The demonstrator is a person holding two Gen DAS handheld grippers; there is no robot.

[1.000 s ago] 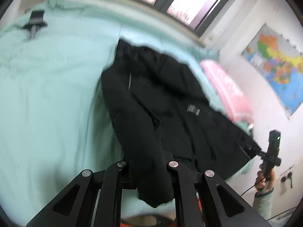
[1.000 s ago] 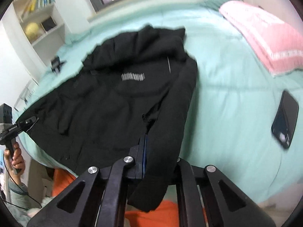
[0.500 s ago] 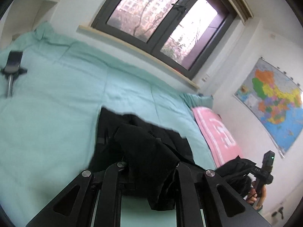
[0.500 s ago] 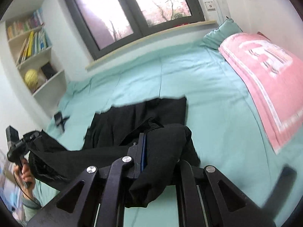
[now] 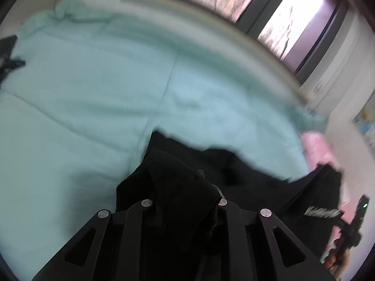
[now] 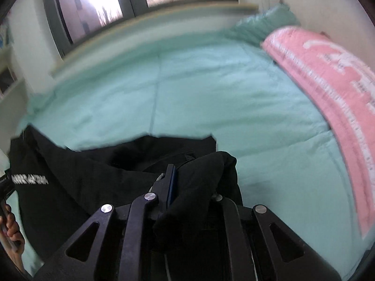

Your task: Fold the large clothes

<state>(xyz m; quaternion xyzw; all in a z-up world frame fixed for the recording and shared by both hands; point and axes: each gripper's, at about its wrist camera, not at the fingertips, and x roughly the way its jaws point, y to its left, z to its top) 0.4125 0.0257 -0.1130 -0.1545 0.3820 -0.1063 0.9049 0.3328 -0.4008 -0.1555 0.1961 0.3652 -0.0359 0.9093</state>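
1. Left gripper [image 5: 185, 201]: matte black angular linkage with round silver rivets, at 6 o'clock in its own view. A thick wad of black cloth bulges between its jaws, which are opening at this moment; the pads themselves are hidden under the cloth.
2. Right gripper [image 6: 187, 187]: same black frame, with a blue strip along one finger. Jaws pressed together on a rolled fold of the same cloth.
3. Black jacket [image 6: 98, 164]: soft, heavy, matte fabric, slung between the two grippers and sagging onto the near part of the bed; a white barcode-like print [image 6: 29, 179] sits at 9 o'clock in the right wrist view.
4. Mint-green quilt [image 5: 89, 89]: smooth, stitched in broad panels, spreading toward 12 o'clock.
5. Pink pillow [image 6: 332, 89]: long, padded, white lettering, at 2 o'clock.
6. Window [image 6: 131, 2]: dark frame, pale sill, 12 o'clock, blurred.
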